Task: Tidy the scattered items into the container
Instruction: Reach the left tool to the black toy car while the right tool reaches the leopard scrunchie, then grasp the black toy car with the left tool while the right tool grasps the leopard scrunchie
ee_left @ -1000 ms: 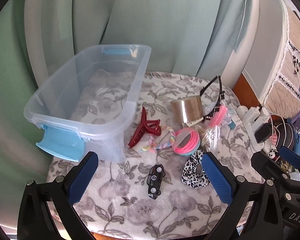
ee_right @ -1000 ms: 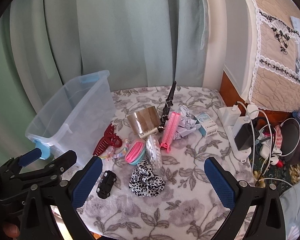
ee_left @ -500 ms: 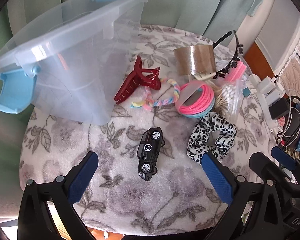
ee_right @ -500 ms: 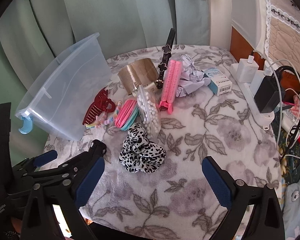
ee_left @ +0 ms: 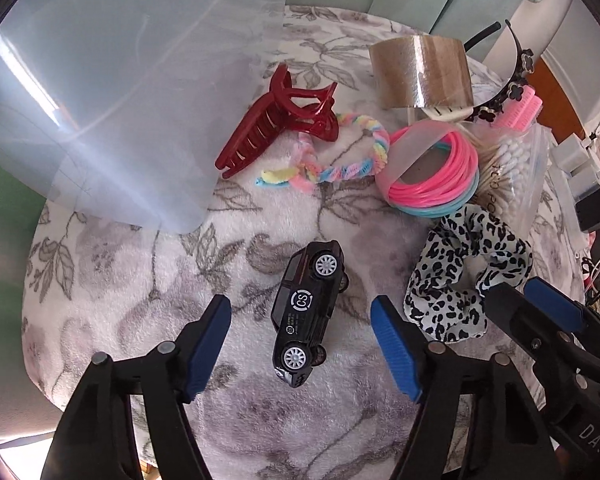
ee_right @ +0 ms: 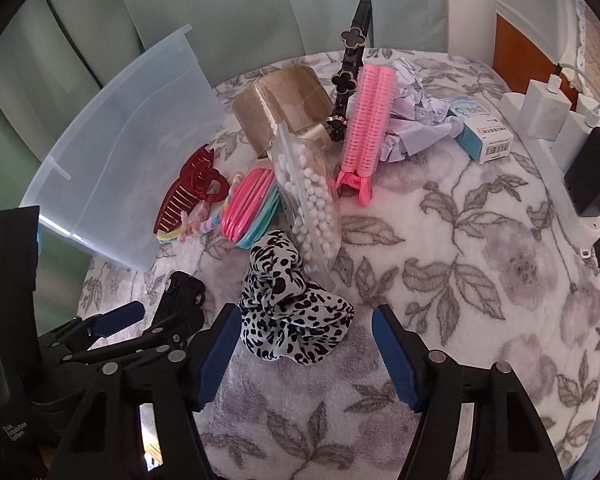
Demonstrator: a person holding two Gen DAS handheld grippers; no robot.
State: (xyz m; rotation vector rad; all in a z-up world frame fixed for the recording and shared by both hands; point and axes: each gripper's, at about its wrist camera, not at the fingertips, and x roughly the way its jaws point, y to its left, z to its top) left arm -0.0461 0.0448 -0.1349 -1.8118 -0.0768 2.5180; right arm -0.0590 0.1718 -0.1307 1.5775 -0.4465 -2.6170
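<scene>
A black toy car (ee_left: 306,312) lies on the floral cloth between the pads of my left gripper (ee_left: 299,306). Its jaws are closing, with a gap still showing on each side of the car. A leopard-print scrunchie (ee_right: 292,320) sits between the pads of my right gripper (ee_right: 306,314), whose jaws are also closing without pressing on it. The clear plastic bin (ee_left: 100,100) stands at the left. Beside it lie a red claw clip (ee_left: 276,116), a rainbow hair tie (ee_left: 340,160) and pink bands (ee_left: 432,176).
Behind these are a tape roll (ee_right: 280,100), a bag of cotton swabs (ee_right: 312,196), a pink roller clip (ee_right: 364,120), a black headband (ee_right: 348,64), crumpled paper (ee_right: 416,120) and a small box (ee_right: 480,132). Chargers and cables (ee_right: 548,108) crowd the right edge.
Both grippers have dropped close to the cloth and tilted further down. Their jaws have narrowed, the left around the car and the right around the scrunchie.
</scene>
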